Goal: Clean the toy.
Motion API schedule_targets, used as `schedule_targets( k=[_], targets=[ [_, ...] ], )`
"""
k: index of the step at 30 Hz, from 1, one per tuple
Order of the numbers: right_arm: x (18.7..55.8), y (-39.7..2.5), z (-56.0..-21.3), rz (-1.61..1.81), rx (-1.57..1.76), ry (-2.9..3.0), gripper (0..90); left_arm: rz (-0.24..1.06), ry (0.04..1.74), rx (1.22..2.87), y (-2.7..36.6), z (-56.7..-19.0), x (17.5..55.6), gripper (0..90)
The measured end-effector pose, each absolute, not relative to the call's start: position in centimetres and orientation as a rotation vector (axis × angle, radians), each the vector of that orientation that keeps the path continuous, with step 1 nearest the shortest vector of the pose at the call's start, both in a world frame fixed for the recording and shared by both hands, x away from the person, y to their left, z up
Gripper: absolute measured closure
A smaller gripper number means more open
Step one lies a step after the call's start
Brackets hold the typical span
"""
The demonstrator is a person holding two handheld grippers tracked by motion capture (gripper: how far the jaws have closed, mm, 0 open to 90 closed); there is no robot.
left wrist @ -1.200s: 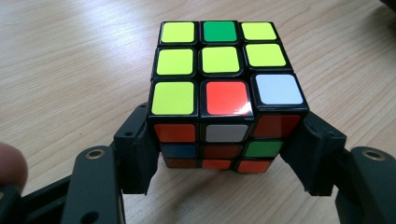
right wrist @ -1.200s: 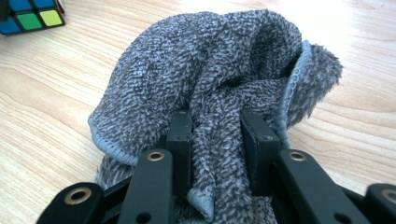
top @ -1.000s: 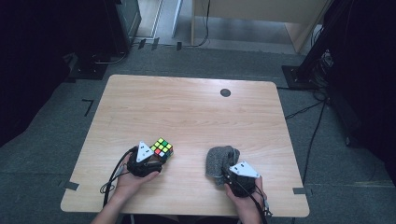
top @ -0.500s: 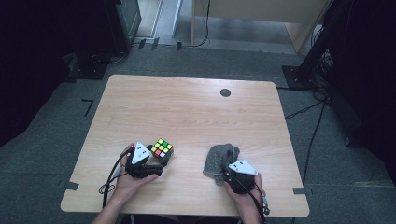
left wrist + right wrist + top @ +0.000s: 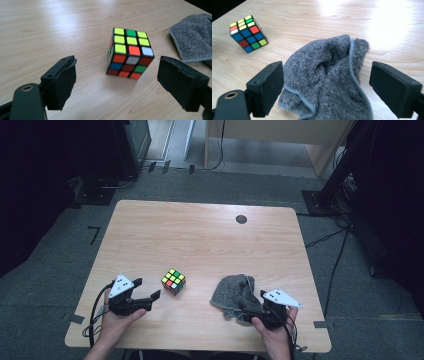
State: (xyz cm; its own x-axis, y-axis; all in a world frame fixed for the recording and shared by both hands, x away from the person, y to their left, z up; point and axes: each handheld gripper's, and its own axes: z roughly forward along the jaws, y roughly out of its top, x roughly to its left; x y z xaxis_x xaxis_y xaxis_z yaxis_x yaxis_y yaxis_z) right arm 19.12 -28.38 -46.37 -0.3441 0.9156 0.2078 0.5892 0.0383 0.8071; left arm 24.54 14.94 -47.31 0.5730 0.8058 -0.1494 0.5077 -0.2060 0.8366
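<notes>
A scrambled puzzle cube [image 5: 173, 281] stands on the wooden table [image 5: 200, 235], a little in front of my left gripper [image 5: 146, 289]. In the left gripper view the cube [image 5: 128, 52] sits just beyond my open left gripper [image 5: 122, 87], apart from both pads. A crumpled grey cloth [image 5: 234, 294] lies to the cube's right. My right gripper [image 5: 252, 304] is open, and the near part of the cloth [image 5: 327, 80] lies between its pads [image 5: 268, 87] in the right gripper view. That view also has the cube [image 5: 248, 33] at upper left.
A small dark round mark [image 5: 241, 219] sits near the table's far edge. The table's front edge runs just behind both hands. Dark floor, cables and equipment stands surround the table.
My left gripper has drawn back to the left, away from the cube, which stays put. The right gripper has shifted slightly right at the cloth's near edge.
</notes>
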Motion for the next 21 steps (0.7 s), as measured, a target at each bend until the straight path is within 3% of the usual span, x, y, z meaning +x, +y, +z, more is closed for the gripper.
schedule_targets(
  k=[6, 21],
  targets=[
    [18.1, -31.6, -46.2, 1.164, 1.533, 1.926, 6.5, 0.424, 1.072, 1.847, 17.1, -47.0, 23.4, 15.7],
    [15.9, -39.3, -49.4, 0.954, 1.631, 1.871, 7.0, 0.491, 1.192, 1.866, 22.3, -49.7, 22.2, 15.3]
  ],
)
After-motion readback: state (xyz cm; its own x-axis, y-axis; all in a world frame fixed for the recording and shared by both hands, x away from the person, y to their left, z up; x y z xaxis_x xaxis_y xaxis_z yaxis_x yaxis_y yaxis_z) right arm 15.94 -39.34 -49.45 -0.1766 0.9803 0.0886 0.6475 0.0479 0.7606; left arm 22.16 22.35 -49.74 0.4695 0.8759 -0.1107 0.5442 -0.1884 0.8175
